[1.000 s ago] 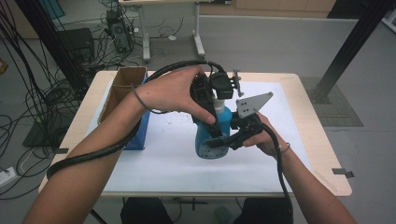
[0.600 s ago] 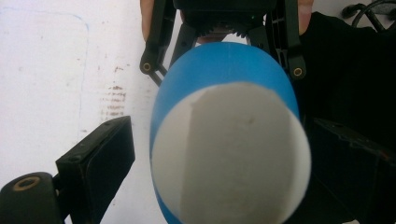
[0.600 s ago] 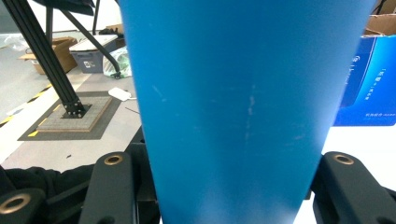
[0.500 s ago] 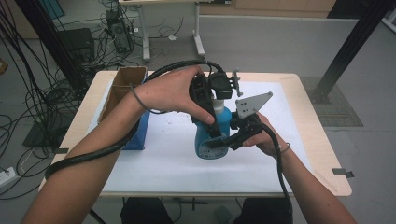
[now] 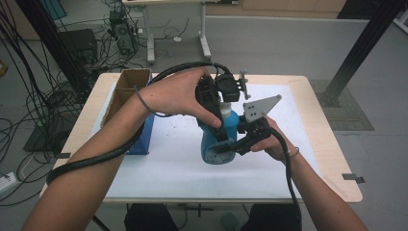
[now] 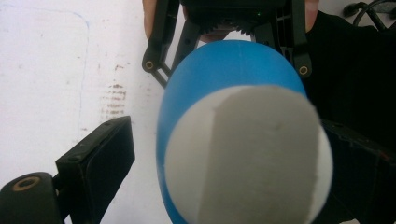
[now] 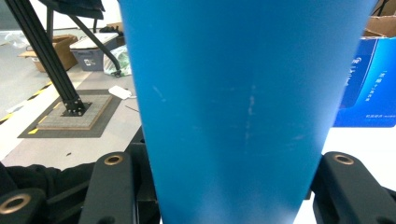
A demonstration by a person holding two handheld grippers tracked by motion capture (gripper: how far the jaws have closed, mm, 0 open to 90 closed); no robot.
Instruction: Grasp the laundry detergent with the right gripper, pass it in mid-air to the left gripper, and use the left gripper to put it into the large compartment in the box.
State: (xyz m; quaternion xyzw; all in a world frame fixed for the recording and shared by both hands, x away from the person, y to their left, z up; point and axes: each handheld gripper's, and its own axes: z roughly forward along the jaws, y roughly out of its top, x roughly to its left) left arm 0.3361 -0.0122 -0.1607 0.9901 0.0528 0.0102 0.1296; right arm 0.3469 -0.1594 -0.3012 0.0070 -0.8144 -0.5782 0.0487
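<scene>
Table [image 5: 332, 159], white mat on top. Cardboard box [image 5: 126, 86] at its far left edge. Blue bottle [image 5: 217, 144], white cap, upright at mat centre. Right gripper [image 5: 231, 144]: jaws clamped on the bottle's lower body from the right. Left gripper [image 5: 219, 122]: above the cap, jaws either side and apparently apart; contact cannot be told.

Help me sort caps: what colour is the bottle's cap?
White, on a blue bottle; the cap shows best in the left gripper view.
</scene>
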